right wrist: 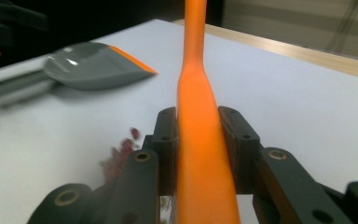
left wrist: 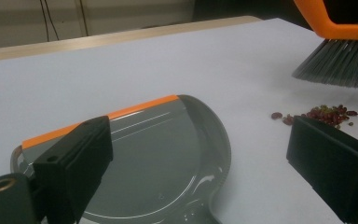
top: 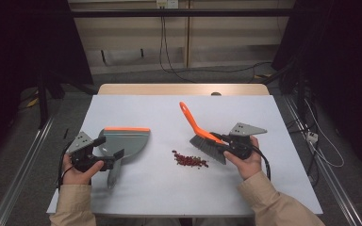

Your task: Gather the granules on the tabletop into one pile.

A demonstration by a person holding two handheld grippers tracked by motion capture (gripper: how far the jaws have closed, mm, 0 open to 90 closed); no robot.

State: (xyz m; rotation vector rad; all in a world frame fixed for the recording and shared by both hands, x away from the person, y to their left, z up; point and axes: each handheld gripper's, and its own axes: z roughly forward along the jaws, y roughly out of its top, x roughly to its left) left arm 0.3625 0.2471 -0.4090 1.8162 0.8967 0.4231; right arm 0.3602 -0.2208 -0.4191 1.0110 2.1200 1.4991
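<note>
**Brush in hand, dustpan waiting, beans between them**

We see the right gripper clamped on the orange handle of a hand brush; in the right gripper view both jaws press flat against the handle's sides. The handle's long axis runs up and away toward the far edge of the desk, while the grey bristles point down at the desk, just right of a small heap of red beans.

The left gripper sits near the desk's left edge with its jaws spread wide and nothing between them. The grey dustpan lies flat just beyond and beneath those jaws, its orange lip facing the far edge and its handle trailing back toward the near-left. The pan holds nothing that we can make out.

The beans lie between the two tools, closer to the brush than to the pan, near the middle of the desk. We judge that the left gripper must take the dustpan's handle, which lies right under it, and turn the lip toward the heap before any sweeping leftward can land the beans inside.
</note>
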